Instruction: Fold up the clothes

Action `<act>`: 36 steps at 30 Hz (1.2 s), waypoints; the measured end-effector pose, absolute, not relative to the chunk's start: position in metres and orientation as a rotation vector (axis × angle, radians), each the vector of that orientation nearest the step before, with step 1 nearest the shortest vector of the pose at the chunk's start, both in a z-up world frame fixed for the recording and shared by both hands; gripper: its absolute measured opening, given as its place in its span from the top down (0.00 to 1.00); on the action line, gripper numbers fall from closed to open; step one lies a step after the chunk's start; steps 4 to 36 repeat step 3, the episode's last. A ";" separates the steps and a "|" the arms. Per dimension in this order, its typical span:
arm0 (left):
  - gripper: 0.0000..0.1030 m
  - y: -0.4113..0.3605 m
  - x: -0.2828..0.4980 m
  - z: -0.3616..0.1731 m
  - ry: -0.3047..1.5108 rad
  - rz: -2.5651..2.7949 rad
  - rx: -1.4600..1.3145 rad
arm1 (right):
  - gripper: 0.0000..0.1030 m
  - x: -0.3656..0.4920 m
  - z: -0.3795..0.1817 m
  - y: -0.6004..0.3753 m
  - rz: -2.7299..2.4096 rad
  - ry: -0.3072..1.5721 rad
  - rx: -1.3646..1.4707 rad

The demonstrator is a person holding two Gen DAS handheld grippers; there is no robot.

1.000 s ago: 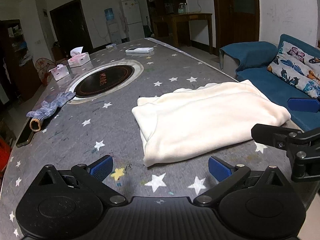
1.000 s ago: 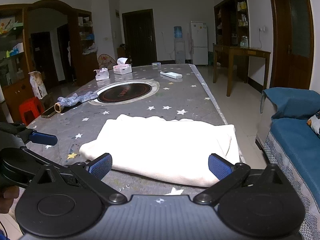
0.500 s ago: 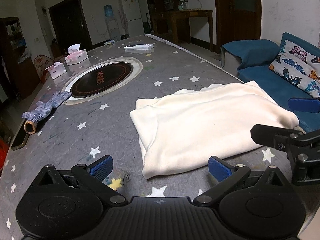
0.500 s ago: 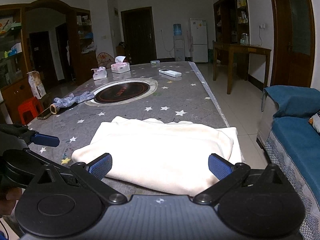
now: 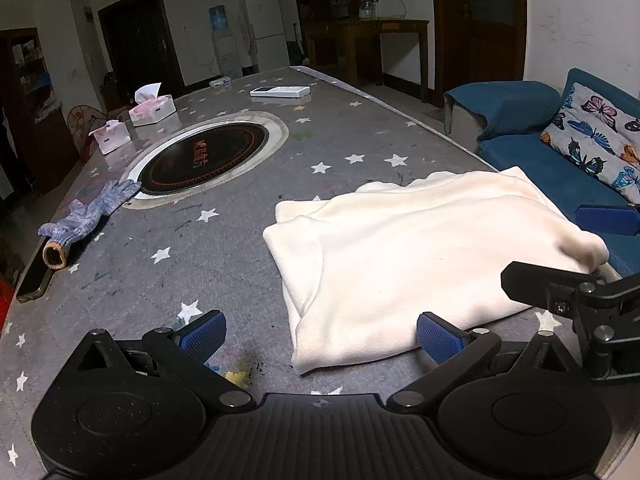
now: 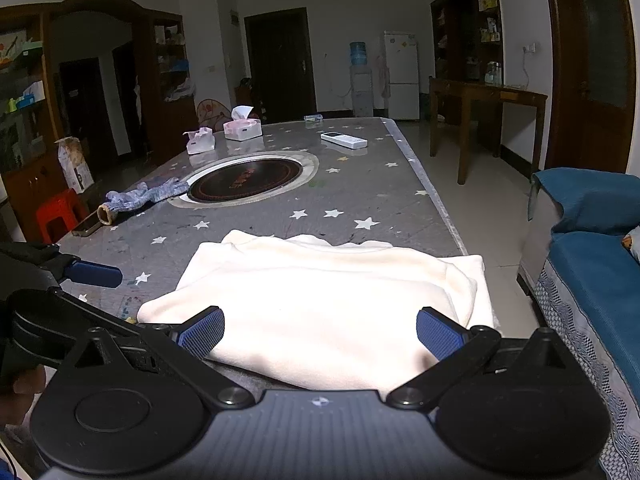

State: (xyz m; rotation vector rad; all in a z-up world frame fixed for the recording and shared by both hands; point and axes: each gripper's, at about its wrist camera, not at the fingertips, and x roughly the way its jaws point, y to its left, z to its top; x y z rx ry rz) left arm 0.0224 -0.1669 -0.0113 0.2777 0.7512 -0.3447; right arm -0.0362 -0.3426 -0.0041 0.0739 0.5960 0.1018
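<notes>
A cream garment (image 5: 408, 256) lies folded flat on the grey star-patterned table (image 5: 224, 240), near its right edge. My left gripper (image 5: 320, 336) is open, hovering just short of the garment's near left corner, with nothing between its fingers. In the right wrist view the same garment (image 6: 320, 296) fills the middle. My right gripper (image 6: 320, 334) is open over its near edge, holding nothing. The right gripper's blue pad (image 5: 606, 220) shows at the left wrist view's right side, beside the garment's far corner.
A round inset cooktop (image 5: 204, 156) sits mid-table. A grey work glove (image 5: 86, 216) and a phone (image 5: 34, 276) lie at the left edge. Two tissue boxes (image 5: 152, 106) and a remote (image 5: 280, 91) are at the far end. A blue sofa (image 5: 560, 168) stands beside the table.
Both grippers have moved slightly closer to the garment and tilted, so it sits nearer and lower in both views. Both stay open; the garment has not shifted on the table.
</notes>
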 end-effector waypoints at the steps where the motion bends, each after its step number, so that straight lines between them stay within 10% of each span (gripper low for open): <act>1: 0.00 -0.167 0.023 -0.012 0.752 -0.344 0.278 | 0.00 -0.036 -0.005 -0.342 0.102 0.598 0.073; 36: 0.00 -0.167 0.025 -0.012 0.753 -0.343 0.280 | 0.00 -0.035 -0.005 -0.342 0.101 0.603 0.072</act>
